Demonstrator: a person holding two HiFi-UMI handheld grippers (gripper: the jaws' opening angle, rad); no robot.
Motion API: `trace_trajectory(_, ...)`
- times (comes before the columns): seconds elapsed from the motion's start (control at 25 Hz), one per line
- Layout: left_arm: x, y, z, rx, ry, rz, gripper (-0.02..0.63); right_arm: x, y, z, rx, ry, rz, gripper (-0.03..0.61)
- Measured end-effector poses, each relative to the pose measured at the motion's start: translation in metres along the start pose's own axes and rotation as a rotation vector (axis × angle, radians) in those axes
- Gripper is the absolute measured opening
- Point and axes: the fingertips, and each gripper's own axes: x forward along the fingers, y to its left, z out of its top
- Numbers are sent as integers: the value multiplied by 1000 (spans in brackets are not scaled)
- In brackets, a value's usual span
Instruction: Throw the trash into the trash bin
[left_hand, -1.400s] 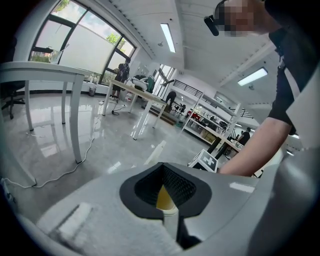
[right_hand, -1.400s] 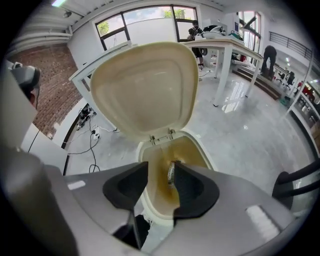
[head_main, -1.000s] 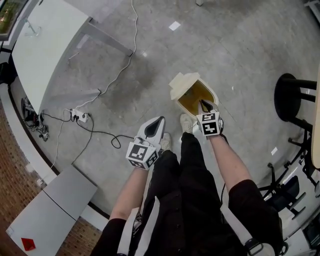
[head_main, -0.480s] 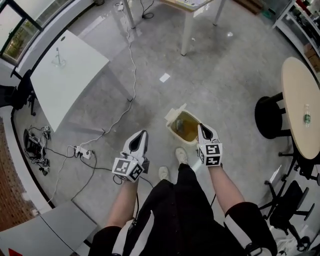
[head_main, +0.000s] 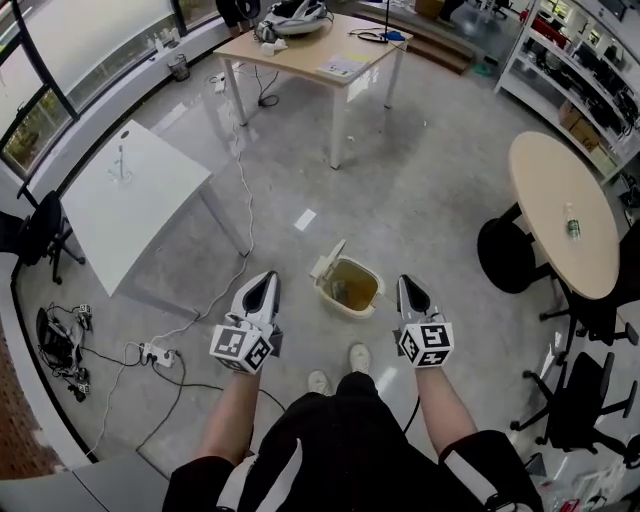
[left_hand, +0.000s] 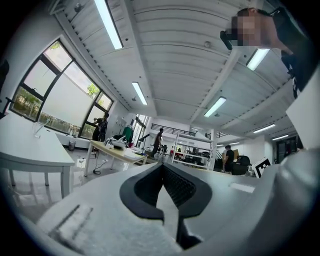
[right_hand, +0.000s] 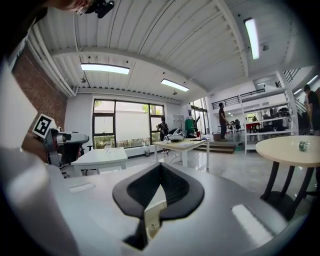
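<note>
Cream trash bin, grey floor, white table.

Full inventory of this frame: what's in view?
trash bin: one, cream, lid flipped open, on the floor ahead between the grippers
white table: one, white, left
rectangular table: one, light wood, top centre, items on it
round table: one, light wood, right
bottle: one, small, on the round table
power strip: one, white, floor at left, with cables
shoes: two, white, near the bin
left gripper: white, jaws shut, empty
right gripper: white, jaws shut, empty
</note>
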Motion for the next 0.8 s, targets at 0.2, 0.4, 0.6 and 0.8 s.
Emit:
trace_trajectory(0.2,-6,-31,16,0,-32,-57,2,-53,-23,26,39,-71,-76,6)
trace_trajectory(0.4,-9,-82,24,27,-51,-126,2,-122,-52,43,42,-123,-132,6)
trace_trajectory(0.6,-3,-153,12,44,-56,-228,2,-200,-79,43,36,-147,-206,6)
trace_trajectory(0.8,9,-239,-4,25,-42,-353,2,-278,-104,43,18,-154,-289,6)
